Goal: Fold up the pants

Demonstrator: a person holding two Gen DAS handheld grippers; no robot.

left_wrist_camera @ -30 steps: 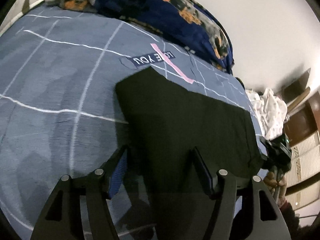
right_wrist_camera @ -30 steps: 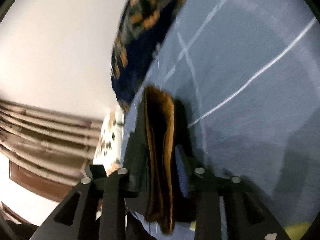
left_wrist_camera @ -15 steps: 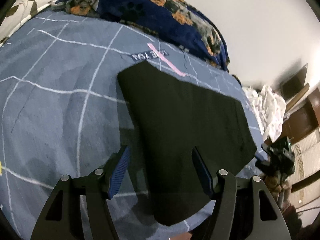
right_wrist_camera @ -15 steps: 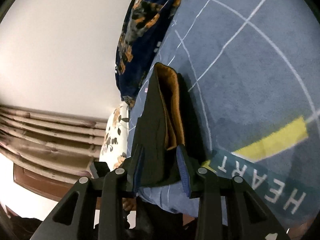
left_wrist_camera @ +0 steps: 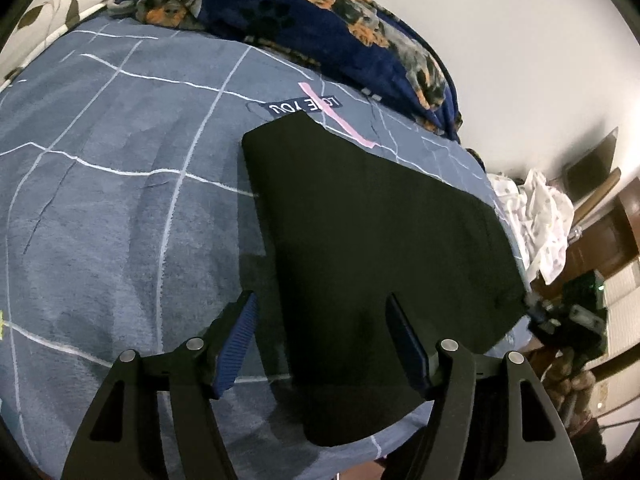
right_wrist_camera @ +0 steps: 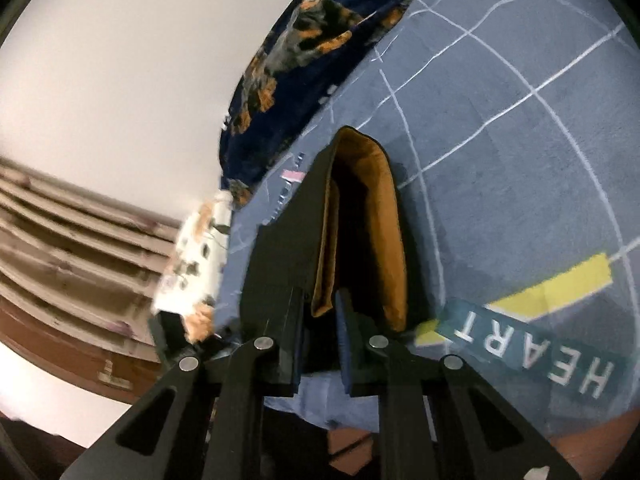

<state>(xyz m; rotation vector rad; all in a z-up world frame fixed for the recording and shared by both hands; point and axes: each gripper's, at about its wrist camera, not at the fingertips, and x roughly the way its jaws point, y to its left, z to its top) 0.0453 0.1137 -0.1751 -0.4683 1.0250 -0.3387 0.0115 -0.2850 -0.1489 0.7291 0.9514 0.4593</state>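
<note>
Presently, I find the pair of black fabric pants lying flat on the blue-grey bedspread with white grid lines, one folded end reaching to the bed's near edge. From the left wrist view, my left gripper hangs above that near end with its jaws standing well apart; its blue ribbed pads press on nothing, one over bare bedspread just beside the pants and the other over the black cloth. I cannot tell whether the tips touch the fabric. From the right wrist view, my right gripper has its jaws drawn close together, and they have just been closing; the black edge of the pants, with its tan-orange lining showing at the open waistband, sits between them, and the pads appear to pinch that layer. The waistband gapes open there, standing off the bedspread, with a dark hollow between the lined layers. A navy blanket printed with orange-and-black dogs is bunched along the far side of the bed against the plain white wall. A crumpled white patterned cloth lies off the far corner of the bed. Printed on the bedspread near my right gripper is a teal label reading HEART beside a yellow stripe.
</note>
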